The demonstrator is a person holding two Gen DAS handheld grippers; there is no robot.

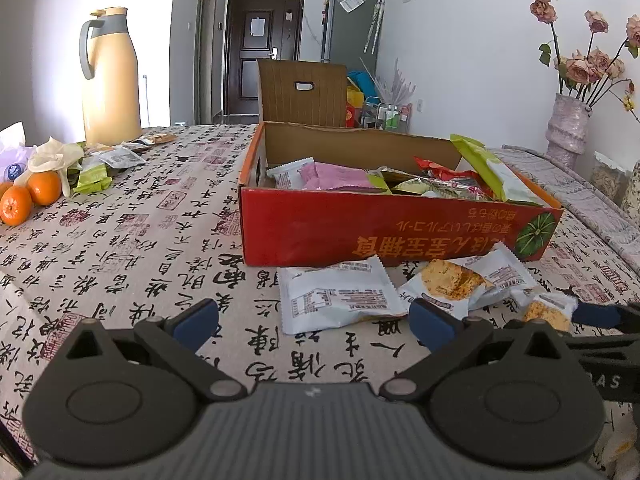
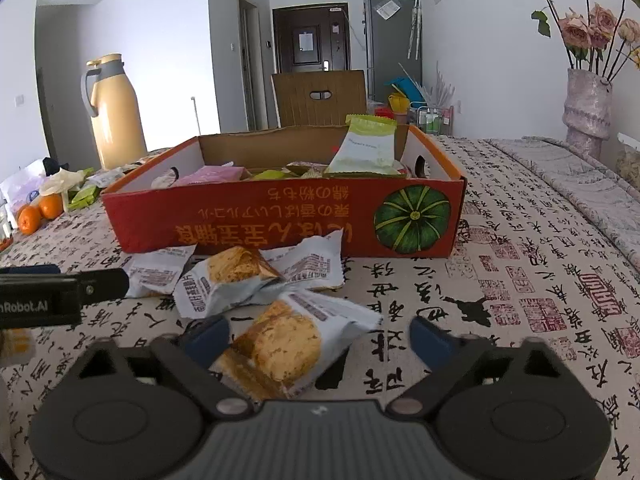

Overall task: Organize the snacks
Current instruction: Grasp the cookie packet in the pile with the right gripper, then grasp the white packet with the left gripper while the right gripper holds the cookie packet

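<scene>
Far left of my view: a tall cream jug stands upright on the counter.
Nearer left: oranges lie together.
Far right: a vase holds dried roses.
Background: a dark door, closed.

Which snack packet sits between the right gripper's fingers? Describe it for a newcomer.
Start at the red cardboard box with the green pumpkin picture on the calligraphy-print tablecloth. Four white snack packets lie in front of it. The target is the white packet showing a golden crispy cake, nearest the camera, lying between the open blue fingers of the right gripper, apart from the other three.
</scene>
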